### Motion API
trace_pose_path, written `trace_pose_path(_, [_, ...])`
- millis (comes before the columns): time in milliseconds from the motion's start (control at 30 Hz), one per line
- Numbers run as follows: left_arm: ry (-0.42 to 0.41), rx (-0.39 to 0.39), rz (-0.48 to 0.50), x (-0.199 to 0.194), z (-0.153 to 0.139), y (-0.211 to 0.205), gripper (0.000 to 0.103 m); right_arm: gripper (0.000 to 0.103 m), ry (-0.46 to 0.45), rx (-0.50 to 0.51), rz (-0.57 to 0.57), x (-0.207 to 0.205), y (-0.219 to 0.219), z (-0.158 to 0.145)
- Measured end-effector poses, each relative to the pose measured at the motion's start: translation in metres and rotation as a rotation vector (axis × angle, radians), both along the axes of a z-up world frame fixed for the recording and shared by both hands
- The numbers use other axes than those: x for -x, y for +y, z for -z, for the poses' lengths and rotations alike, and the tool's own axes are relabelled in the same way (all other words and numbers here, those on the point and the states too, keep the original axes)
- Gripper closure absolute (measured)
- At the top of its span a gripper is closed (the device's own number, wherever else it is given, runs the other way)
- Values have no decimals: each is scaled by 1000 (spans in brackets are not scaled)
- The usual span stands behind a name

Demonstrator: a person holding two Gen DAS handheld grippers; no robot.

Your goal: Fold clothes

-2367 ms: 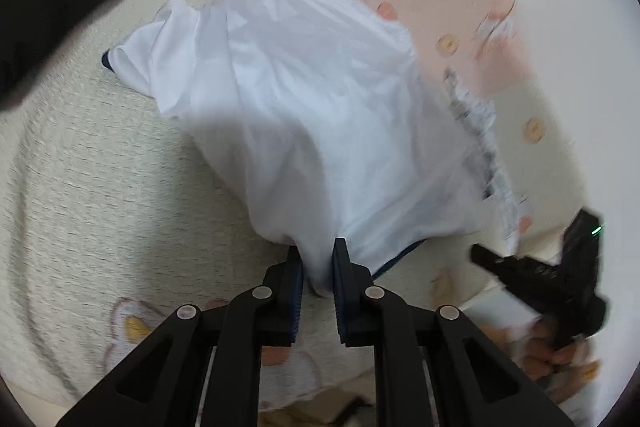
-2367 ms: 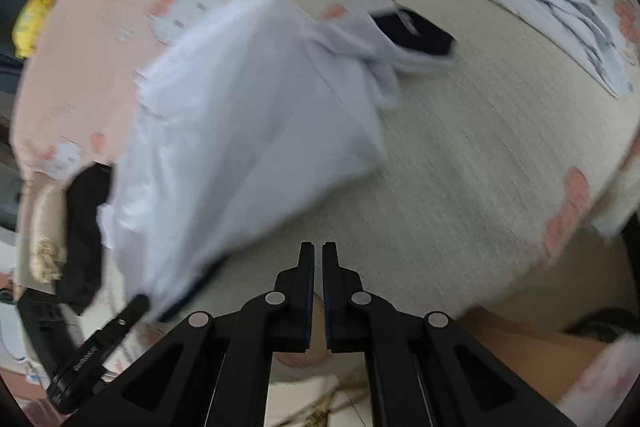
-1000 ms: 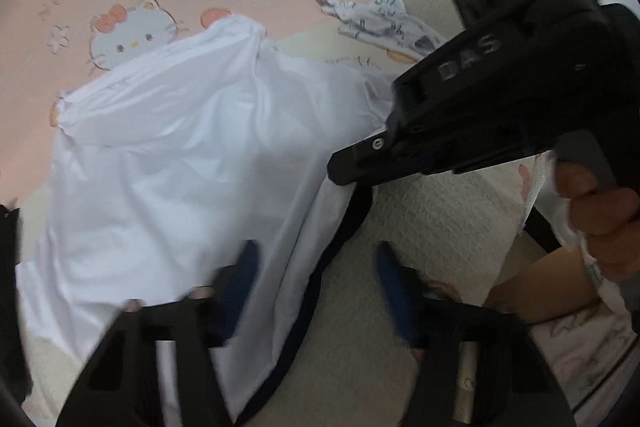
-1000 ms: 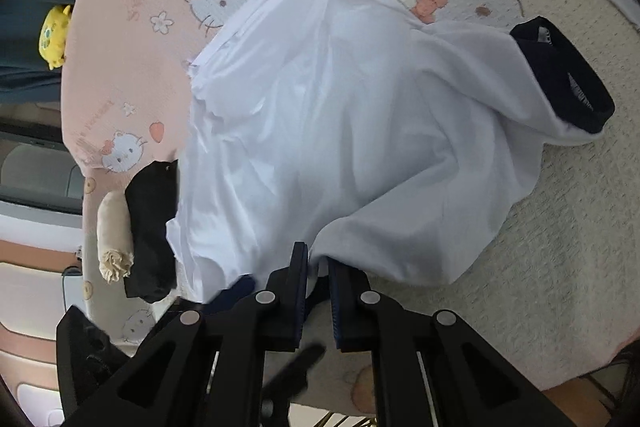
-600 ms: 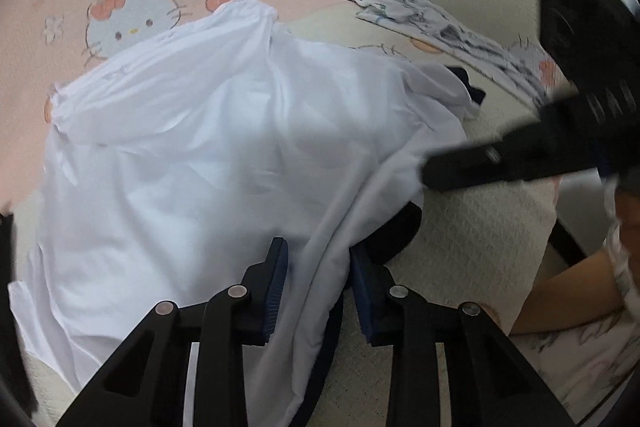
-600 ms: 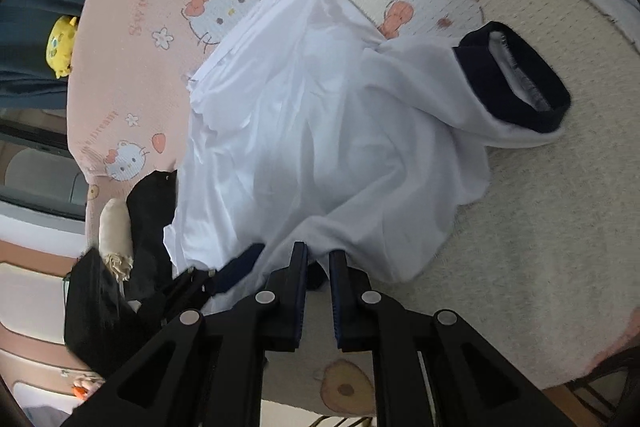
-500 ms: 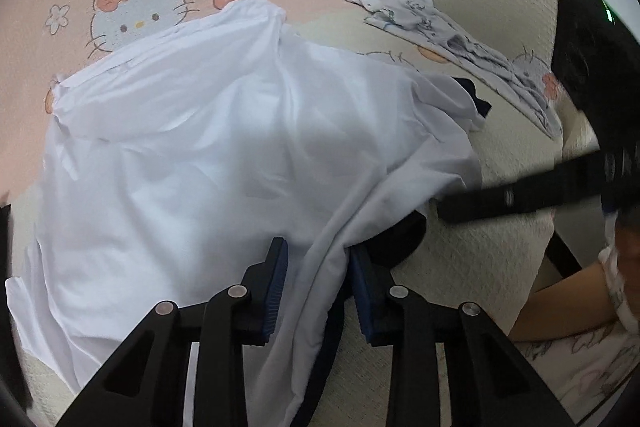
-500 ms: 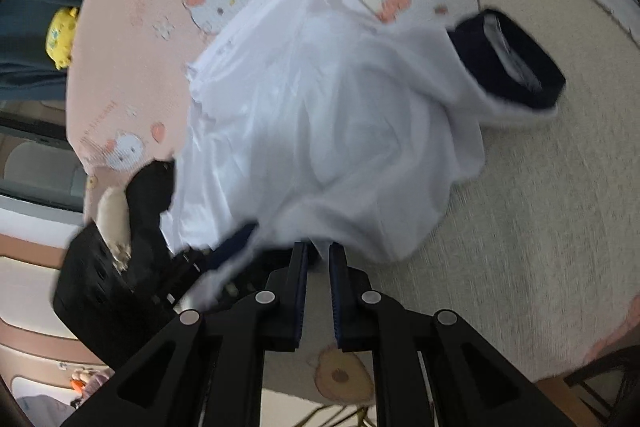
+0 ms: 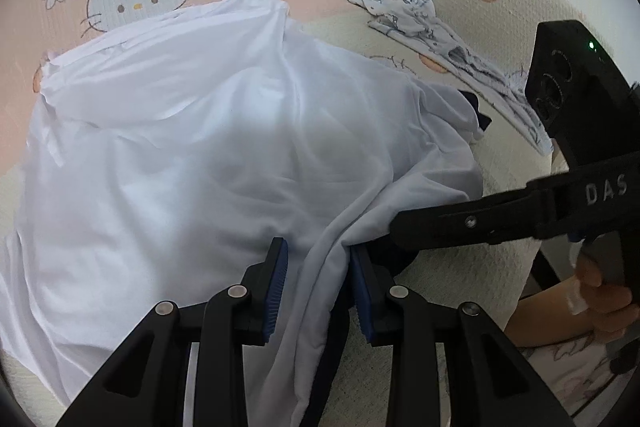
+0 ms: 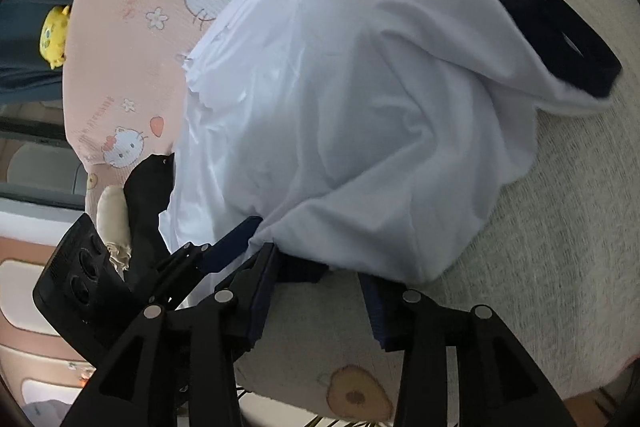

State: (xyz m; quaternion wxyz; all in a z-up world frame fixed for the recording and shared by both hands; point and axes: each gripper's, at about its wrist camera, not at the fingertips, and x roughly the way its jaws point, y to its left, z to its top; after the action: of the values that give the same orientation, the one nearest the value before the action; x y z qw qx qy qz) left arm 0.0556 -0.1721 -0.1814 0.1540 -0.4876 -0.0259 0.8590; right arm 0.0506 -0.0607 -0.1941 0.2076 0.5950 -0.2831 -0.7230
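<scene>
Since a second ago the right gripper (image 10: 316, 291) has let go of the white shirt (image 9: 224, 155): its jaws are opening, and the hem lies just at their tips, not pressed. Left gripper (image 9: 318, 283) is clamped on a bunched fold of the shirt near its dark trim. Most of the shirt lies crumpled on the bed (image 10: 560, 227), beside a patterned garment (image 9: 440, 43)

Your shirt (image 9: 208, 155) lies on the bed (image 9: 460, 291). The small cloth (image 9: 432, 31) lies behind it, to the right.
</scene>
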Motion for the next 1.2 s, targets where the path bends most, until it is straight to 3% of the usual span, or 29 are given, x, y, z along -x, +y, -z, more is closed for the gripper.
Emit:
trace_pose_path(133, [-15,-65,-19,5,1,-7,75,64,72,-107,-37,2,-14,-7])
trace_pose_path(200, [-18,-72,-21,6,2,-8,77,87,98,-169,-52,2,-20,-9])
trace_pose_path(300, [-18,-69,-19,6,-1,-7,77,95,83,-174,-29,4,-17,-6])
trace_pose_path(433, [-20,-43,-27,0,-14,-8,73,96,58,-85,7,5,-6,-9])
trace_pose_path(500, [4,-31,-22,-9,-24,-8,63,96,51,-37,20,3,-2,-12])
trace_pose_path(567, [58,11,-12,-21,-36,-6,42,96,39,-6,26,1,2,-16])
trace_pose_path(600, [79,36,-6,-26,-41,-4,39,96,29,10,27,-1,4,-17])
trace_pose_path(767, [117,112,79,-43,-46,15,39,97,2,46,47,-12,15,-18])
trace_pose_path(1033, [99,219,126,-28,-11,47,39,98,-22,80,94,-13,32,-13])
trace_pose_path(1100, [99,210,128,-23,-9,47,48,98,-26,84,109,-9,35,-10])
trace_pose_path(1200, [87,153,104,-18,-16,39,50,97,-36,72,122,-3,39,-5])
